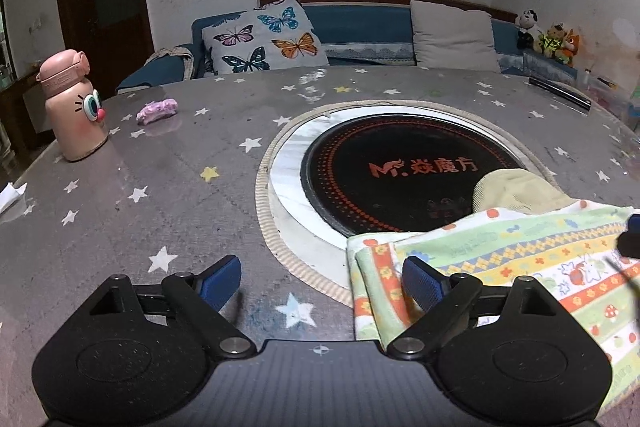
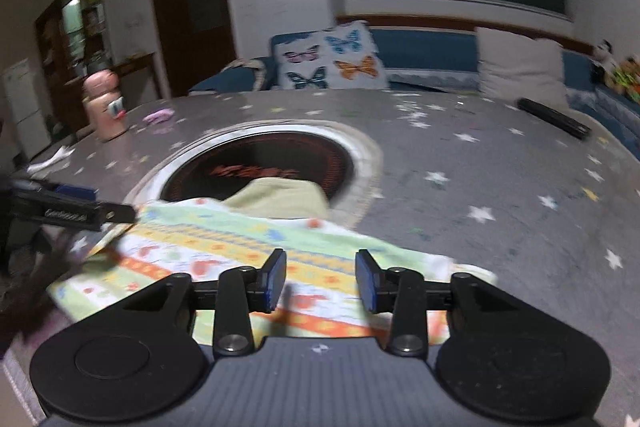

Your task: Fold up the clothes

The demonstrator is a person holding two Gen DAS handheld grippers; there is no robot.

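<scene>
A folded child's garment (image 1: 520, 259) with green, yellow and orange patterned stripes lies on the table, its pale yellow cuff (image 1: 508, 193) over the black round hob. My left gripper (image 1: 320, 279) is open and empty at the garment's left edge, its right finger (image 1: 420, 281) over the cloth. In the right wrist view the garment (image 2: 224, 247) lies under my right gripper (image 2: 321, 279), which is open and empty just above it. The left gripper (image 2: 72, 211) shows at that view's left edge. The right wrist view is blurred.
The table has a grey star-print cover (image 1: 160, 187) and a round black hob (image 1: 400, 175) set in its middle. A pink bottle (image 1: 74, 107) and a small purple object (image 1: 157, 110) stand at the far left. A black bar (image 2: 554, 117) lies at the far right. A sofa with cushions (image 1: 264, 37) is behind.
</scene>
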